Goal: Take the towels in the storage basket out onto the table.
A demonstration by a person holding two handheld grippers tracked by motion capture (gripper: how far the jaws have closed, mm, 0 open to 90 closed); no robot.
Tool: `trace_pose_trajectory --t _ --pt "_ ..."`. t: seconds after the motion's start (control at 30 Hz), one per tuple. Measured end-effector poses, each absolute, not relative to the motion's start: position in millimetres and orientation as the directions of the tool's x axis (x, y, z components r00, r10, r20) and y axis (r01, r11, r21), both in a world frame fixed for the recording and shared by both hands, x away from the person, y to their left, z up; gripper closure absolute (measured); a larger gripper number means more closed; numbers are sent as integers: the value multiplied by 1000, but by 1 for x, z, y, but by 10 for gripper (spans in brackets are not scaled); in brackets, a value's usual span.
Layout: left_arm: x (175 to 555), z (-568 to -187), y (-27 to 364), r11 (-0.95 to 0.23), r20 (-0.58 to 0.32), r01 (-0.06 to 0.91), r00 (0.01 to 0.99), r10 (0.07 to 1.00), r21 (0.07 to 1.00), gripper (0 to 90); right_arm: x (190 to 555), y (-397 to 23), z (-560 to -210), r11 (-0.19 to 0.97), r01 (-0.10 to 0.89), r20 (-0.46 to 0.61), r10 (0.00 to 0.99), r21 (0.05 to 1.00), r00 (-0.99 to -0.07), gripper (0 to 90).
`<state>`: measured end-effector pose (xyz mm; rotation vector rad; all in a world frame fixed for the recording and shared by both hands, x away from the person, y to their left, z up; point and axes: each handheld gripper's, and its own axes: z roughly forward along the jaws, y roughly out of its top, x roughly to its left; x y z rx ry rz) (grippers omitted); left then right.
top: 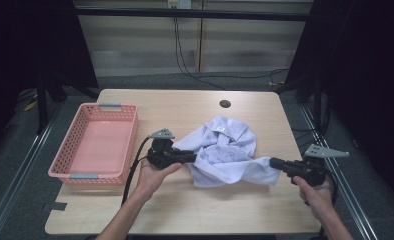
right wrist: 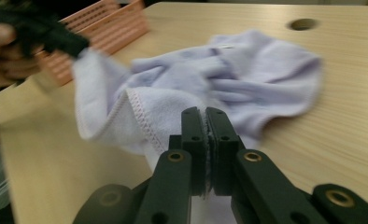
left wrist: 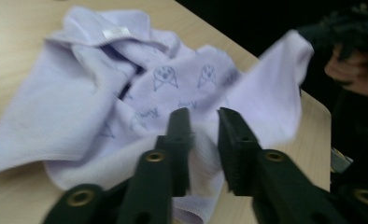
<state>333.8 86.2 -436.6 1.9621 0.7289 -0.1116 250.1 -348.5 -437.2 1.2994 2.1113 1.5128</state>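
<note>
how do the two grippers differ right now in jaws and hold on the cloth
The right gripper has its jaws shut on an edge of the lilac cloth; the left gripper has a gap between its jaws, with cloth lying in it but not pinched. The right gripper pulls its corner out sideways; the left sits at the bunched middle. Both are black and hand-held.

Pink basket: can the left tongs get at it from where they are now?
Probably yes: the pink basket sits just left of the left tongs, bare table between. Their jaws stand apart over the lavender cloth.

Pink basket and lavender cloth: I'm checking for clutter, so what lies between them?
In the high view, the left gripper and its hand lie between the pink basket and the lavender cloth; otherwise bare tabletop.
</note>
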Motion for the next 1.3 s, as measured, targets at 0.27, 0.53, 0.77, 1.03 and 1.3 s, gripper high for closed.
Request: trace_pose_trajectory --t 0.27,0.53,0.77,1.03,1.3 --pt "314 -461 101 -386 -374 541 822 429 747 629 255 -367 -466 79 585 282 819 807 -500 877" --pt "313 -491 92 -425 -389 538 835 390 728 519 253 -377 -467 47 586 293 831 809 -472 877" --pt "304 -505 72 -518 -333 485 871 362 705 521 253 -366 -468 83 582 281 816 809 -505 876" --pt "304 -499 80 -523 -317 476 875 367 707 878 252 -364 -468 83 581 285 809 810 -513 876" --pt "309 -472 105 -385 -362 492 858 363 781 885 252 -362 -462 74 565 284 806 822 -519 875"
